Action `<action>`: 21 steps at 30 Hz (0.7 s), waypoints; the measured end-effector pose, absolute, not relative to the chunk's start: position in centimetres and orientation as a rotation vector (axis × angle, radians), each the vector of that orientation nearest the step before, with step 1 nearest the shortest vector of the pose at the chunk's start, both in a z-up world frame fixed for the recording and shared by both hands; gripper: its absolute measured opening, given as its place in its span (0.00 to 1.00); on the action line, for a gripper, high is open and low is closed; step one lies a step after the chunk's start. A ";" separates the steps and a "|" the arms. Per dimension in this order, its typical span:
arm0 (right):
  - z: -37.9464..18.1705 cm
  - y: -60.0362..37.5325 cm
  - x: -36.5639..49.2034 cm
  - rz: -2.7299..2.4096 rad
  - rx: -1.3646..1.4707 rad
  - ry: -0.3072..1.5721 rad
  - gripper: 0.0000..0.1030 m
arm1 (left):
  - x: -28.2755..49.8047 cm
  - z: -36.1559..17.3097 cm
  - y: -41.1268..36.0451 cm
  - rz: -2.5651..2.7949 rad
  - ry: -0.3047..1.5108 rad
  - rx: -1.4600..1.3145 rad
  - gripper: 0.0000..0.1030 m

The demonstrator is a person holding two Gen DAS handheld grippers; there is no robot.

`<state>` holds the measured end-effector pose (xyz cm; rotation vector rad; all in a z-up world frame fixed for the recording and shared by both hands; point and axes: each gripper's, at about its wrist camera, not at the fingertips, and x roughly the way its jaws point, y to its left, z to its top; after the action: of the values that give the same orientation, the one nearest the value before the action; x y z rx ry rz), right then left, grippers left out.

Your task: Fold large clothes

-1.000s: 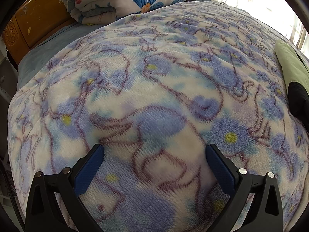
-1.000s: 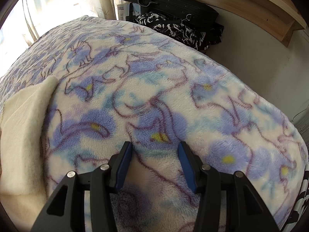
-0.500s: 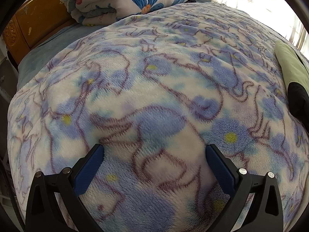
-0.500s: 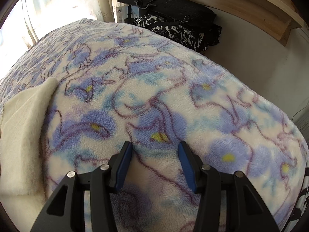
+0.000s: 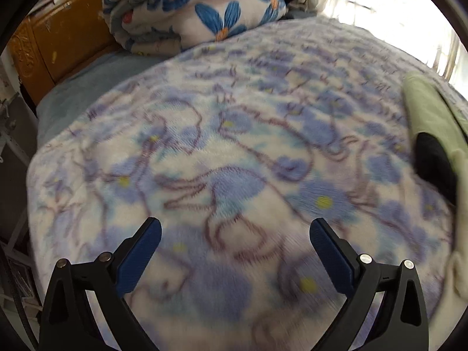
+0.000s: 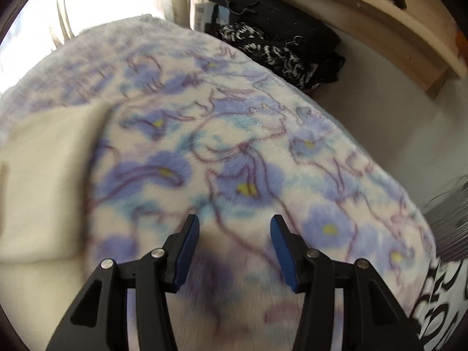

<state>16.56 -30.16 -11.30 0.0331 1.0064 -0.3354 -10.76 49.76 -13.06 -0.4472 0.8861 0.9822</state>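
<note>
A fleece blanket [image 5: 234, 152] with blue flowers and purple lines covers the bed; it also fills the right wrist view [image 6: 234, 158]. A cream garment [image 6: 46, 181] lies flat on it at the left of the right wrist view. In the left wrist view a pale green garment [image 5: 424, 108] and a black piece [image 5: 435, 163] lie at the right edge. My left gripper [image 5: 234, 234] is wide open and empty above the blanket. My right gripper [image 6: 234, 231] is open and empty, just above the blanket, to the right of the cream garment.
A rolled quilt with big blue flowers [image 5: 199, 8] lies at the head of the bed by an orange wooden headboard [image 5: 44, 44]. A black-and-white patterned cloth [image 6: 278, 52] and a black case [image 6: 263, 8] sit under a wooden shelf [image 6: 365, 8]. A bright window [image 5: 395, 8] lies behind.
Both grippers have lifted and pulled back from the blanket; the views now show more of the quilt and the shelf, with motion blur. Both grippers stay open.
</note>
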 end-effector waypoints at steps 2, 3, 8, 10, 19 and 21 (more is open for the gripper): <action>-9.1 -29.7 14.3 -0.280 0.044 0.981 0.49 | -11.6 -10.5 46.8 0.939 0.842 -0.418 0.98; -8.1 -29.3 13.2 -0.252 0.039 0.970 0.49 | -12.1 -9.0 45.0 0.910 0.827 -0.397 0.98; -2.4 -26.2 6.6 -0.081 0.028 0.960 0.49 | -13.7 -2.8 34.3 0.731 0.797 -0.285 0.98; -0.8 -24.1 4.6 -0.002 0.032 0.950 0.50 | -13.6 -1.3 29.6 0.656 0.811 -0.221 0.98; 1.5 -13.8 -0.7 0.328 0.080 0.970 0.50 | -12.0 -0.9 16.7 0.436 0.860 -0.163 0.98; 1.3 -11.8 -1.5 0.361 0.064 0.950 0.50 | -11.8 -1.5 14.9 0.421 0.865 -0.148 0.98</action>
<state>-1.52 -11.81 1.32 0.0643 0.9497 0.3611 -11.75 14.89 -1.46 -0.1483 0.8647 0.4212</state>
